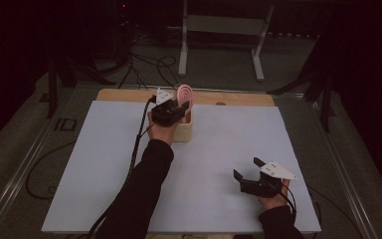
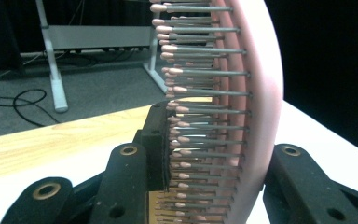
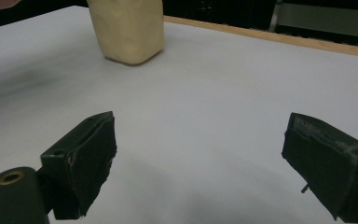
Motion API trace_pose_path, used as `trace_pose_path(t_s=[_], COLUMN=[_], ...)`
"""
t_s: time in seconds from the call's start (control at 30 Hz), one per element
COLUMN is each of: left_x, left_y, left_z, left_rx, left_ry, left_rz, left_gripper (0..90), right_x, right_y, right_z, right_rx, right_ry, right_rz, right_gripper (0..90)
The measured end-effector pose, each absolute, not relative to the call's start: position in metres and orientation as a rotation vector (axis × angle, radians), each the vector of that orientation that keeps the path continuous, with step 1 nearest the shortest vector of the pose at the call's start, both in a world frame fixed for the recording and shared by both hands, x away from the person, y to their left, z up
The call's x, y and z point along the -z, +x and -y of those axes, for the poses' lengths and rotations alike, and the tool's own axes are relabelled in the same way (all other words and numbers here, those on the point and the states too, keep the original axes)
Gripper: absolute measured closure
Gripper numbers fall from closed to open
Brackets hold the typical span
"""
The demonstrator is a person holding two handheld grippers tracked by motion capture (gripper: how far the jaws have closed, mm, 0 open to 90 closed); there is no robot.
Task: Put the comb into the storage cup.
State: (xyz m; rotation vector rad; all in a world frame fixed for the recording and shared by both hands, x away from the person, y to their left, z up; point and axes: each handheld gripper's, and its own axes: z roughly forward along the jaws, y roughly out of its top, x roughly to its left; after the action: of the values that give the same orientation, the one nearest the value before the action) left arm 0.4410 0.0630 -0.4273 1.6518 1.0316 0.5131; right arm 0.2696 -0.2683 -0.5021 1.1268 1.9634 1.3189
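A pink hairbrush [image 1: 185,94] with pink-tipped bristles stands upright over a cream box [image 1: 183,132] at the far middle of the white table [image 1: 229,144]. My left gripper [image 1: 180,108] is shut on the brush head. In the left gripper view one pad presses the bristles and the other jaw backs the pink hairbrush [image 2: 261,93] inside my left gripper [image 2: 214,140]. My right gripper [image 1: 247,168] rests near the front right of the table, open with nothing between its jaws. The right gripper view shows my right gripper [image 3: 200,144] facing the cream box [image 3: 128,28] farther off.
A wooden strip [image 1: 129,94] runs along the table's far edge. Beyond it, on the grey floor, stand a white metal frame [image 1: 219,30] and loose cables [image 1: 149,64]. Dark stands flank the table on both sides.
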Motion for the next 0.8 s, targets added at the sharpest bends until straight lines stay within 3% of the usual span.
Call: trace_pose_path(t_s=[0.8], left_x=[0.429], left_y=[0.445], left_z=[-0.078], left_rx=[-0.463], left_ry=[1.631], left_rz=[-1.059], left_gripper=[63.0], right_x=[0.502], right_y=[0.270], right_z=[0.268], right_rx=[-1.318], right_ry=[1.123], right_rz=[-1.967], right_gripper=[9.6])
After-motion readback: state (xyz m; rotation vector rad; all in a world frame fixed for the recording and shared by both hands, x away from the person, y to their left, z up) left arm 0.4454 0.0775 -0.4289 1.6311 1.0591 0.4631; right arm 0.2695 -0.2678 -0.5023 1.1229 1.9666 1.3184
